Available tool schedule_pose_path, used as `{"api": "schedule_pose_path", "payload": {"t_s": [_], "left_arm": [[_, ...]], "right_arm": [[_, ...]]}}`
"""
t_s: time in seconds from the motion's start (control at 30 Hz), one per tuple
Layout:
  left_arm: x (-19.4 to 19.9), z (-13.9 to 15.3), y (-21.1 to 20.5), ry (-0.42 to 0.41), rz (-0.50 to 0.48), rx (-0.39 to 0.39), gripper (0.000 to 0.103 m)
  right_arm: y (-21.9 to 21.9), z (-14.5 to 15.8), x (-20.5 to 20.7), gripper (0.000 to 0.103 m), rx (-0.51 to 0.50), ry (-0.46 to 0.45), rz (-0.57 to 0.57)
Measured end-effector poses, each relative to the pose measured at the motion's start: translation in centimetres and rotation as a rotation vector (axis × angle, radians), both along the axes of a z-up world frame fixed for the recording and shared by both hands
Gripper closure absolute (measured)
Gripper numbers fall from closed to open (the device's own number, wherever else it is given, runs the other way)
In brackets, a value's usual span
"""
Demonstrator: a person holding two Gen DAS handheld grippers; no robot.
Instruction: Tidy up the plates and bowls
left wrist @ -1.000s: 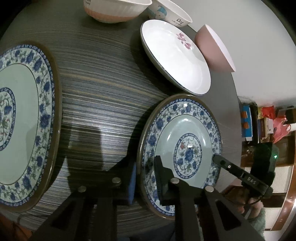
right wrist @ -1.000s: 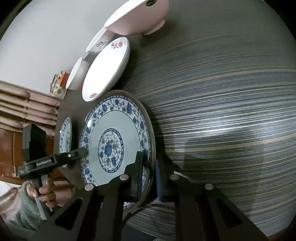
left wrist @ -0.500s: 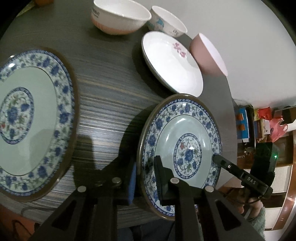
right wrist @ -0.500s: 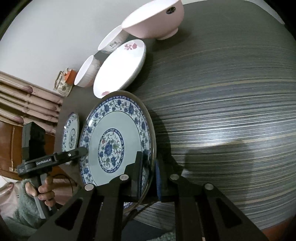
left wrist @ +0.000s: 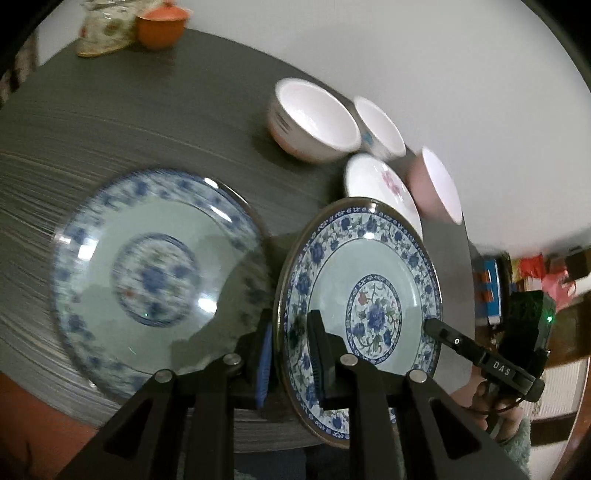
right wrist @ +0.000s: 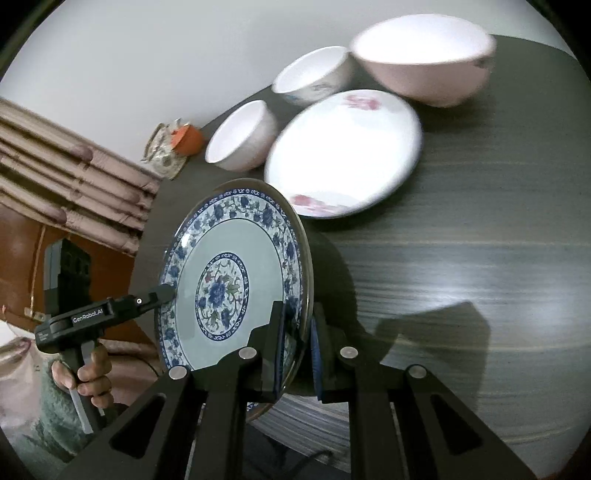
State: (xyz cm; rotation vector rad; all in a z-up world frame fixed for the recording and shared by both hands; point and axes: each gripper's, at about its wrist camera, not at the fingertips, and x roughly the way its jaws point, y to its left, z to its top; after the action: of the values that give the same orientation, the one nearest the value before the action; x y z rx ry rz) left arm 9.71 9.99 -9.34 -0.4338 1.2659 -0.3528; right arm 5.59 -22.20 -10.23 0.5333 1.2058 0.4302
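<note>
A blue floral plate [left wrist: 373,280] hangs tilted above the dark striped table [left wrist: 147,122], held at two opposite rims. My left gripper [left wrist: 291,354] is shut on its near rim, one pad on each face. My right gripper [right wrist: 299,347] is shut on the opposite rim of this plate [right wrist: 225,280]. Each view shows the other gripper at the far rim: the right gripper [left wrist: 430,325] and the left gripper [right wrist: 166,293]. A second, matching blue plate [left wrist: 155,277] lies flat on the table just left of the held one.
A white plate with pink flowers [right wrist: 343,155] lies behind the held plate. Around it stand a large pink bowl [right wrist: 421,59] and two white bowls [right wrist: 240,136] [right wrist: 310,77]. An orange pot [left wrist: 160,27] sits at the far edge. A person's hand [right wrist: 88,373] grips the left handle.
Both grippers have risen with the blue plate, which has come up off the table. In the left wrist view the second plate has slid from the left edge towards the held one.
</note>
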Motion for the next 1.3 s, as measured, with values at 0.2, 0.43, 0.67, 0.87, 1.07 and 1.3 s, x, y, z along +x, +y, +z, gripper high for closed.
{"api": "schedule_pose_path", "payload": {"t_s": [0.2,0.43,0.67,0.87,1.07,1.3], "left_arm": [[0.2,0.7,4.8,-0.023,0.071,0.034,0.086],[0.1,-0.6,10.4,0.001,0.168,0.056,0.086],[0.4,-2.8,12.8,0.038,0.211,0.054,0.086],[1.1,-4.0,12.4,0.059,0.209,0.059,0.086],[1.7,-4.8,11.6,0.072,0.208,0.069,0.086],[1.6,-5.1,12.2,0.074,0.224,0.042,0.086]], "right_arm": [[5.0,0.4,2.5,0.089,0.02,-0.009,0.061],[11.6,-0.1,5.1,0.089,0.008,-0.006,0.148],[15.3,-1.8,6.4,0.089,-0.008,0.037,0.189],[16.1,-2.9,6.8,0.089,-0.016,0.071,0.192],[16.6,-3.1,6.7,0.089,-0.037,0.078,0.197],[17.3,-2.8,6.7,0.086,-0.057,0.07,0.196]]}}
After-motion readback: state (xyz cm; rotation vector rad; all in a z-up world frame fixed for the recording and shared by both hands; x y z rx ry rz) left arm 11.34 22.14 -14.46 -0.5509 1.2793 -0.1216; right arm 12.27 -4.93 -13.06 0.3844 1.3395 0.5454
